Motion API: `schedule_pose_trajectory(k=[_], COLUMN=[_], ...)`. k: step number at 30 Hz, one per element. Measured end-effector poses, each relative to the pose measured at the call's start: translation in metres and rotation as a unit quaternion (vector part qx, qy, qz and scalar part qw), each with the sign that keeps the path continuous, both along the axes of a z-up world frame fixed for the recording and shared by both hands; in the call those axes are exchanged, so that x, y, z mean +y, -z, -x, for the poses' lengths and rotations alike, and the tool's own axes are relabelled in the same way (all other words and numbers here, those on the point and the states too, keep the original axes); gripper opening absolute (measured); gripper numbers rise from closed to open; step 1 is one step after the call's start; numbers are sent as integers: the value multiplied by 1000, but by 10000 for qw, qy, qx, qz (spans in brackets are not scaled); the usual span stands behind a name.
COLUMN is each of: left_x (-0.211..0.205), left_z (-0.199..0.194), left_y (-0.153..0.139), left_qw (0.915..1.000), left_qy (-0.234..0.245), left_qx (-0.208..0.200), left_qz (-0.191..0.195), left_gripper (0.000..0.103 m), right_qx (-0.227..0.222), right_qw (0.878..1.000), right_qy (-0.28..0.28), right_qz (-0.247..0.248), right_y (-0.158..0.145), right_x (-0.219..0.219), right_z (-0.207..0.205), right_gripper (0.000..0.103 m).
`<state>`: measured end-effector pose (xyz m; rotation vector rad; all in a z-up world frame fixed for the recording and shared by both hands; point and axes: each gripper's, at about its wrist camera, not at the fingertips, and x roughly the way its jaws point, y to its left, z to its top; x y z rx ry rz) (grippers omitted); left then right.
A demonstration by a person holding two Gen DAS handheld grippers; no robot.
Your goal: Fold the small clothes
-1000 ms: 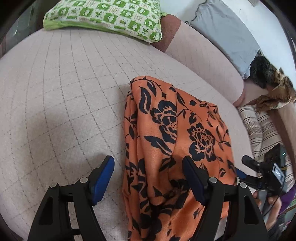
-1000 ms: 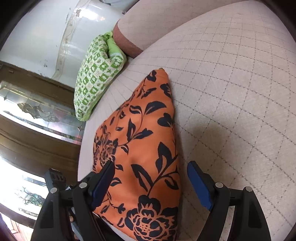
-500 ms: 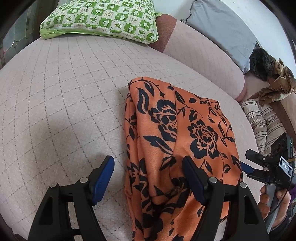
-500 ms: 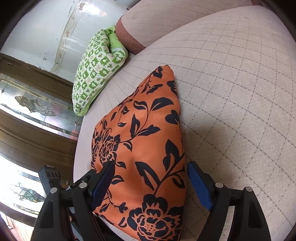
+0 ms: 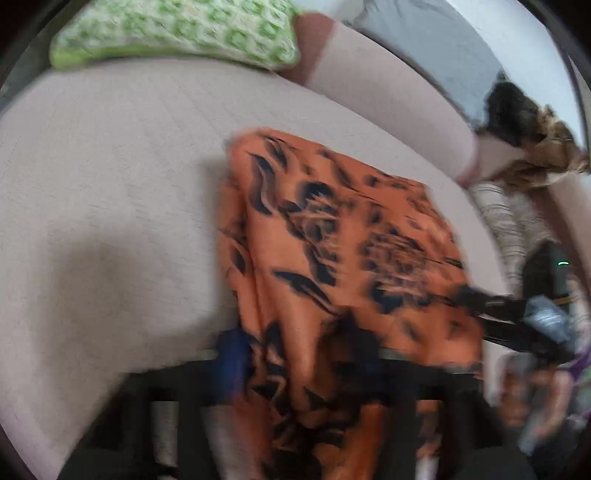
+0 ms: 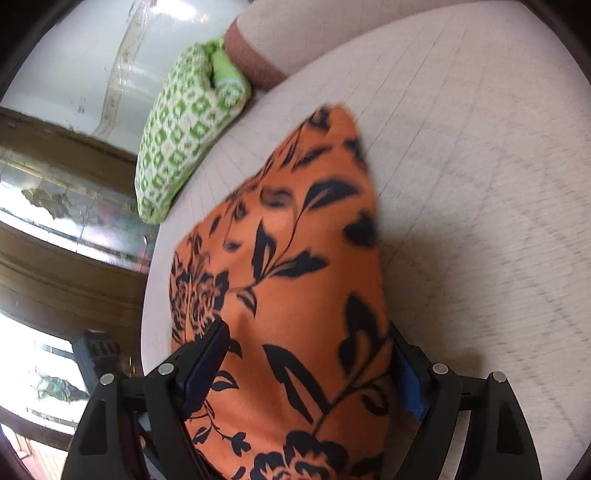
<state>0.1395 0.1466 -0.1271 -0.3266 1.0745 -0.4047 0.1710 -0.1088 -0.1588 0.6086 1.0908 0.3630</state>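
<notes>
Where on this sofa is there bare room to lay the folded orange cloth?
Bare seat lies between the orange cloth and green pillow, and beside the cloth's far edge in the right wrist view. Crowded near the striped fabric.

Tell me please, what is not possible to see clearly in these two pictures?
- Left tool, left wrist view: motion blur hides whether its closing pads press the orange cloth.
- Orange cloth's near edge, right wrist view: cut off by the frame bottom.
- Right tool: cloth covers the pads' inner faces.
</notes>
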Motion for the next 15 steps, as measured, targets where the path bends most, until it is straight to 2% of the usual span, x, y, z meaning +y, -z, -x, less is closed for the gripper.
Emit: schedule_pose_trajectory(k=[2, 3, 5, 8, 11, 13, 15], left_x=[-2, -3, -10, -27, -50, -67, -85], left_z=[-1, 0, 4, 9, 4, -6, -19], left_y=[-3, -6, -18, -46, -77, -90, -92], left_qw=[9999, 9998, 9992, 9971, 9926, 9901, 9893], left_qy=[46, 57, 54, 156, 218, 291, 386], left_qx=[-51, -98, -298, -719, -1191, -1373, -1405], left_qz=[-102, -158, -255, -176, -115, -15, -28], left_gripper=[32, 31, 28, 28, 28, 28, 29], right_qx=[-54, -113, -291, -655, -1067, -1331, -1385], right_qw=[9998, 9998, 9992, 9966, 9934, 9903, 9898], right_qy=[-59, -91, -217, -389, -276, -148, -14], right_qz=[169, 153, 173, 308, 309, 370, 342], right_y=[-3, -9, -23, -55, -93, -114, -121], right_x=[4, 1, -2, -7, -32, -59, -84], right_z=[1, 2, 4, 5, 6, 5, 0], right_gripper=[61, 47, 41, 40, 40, 40, 40])
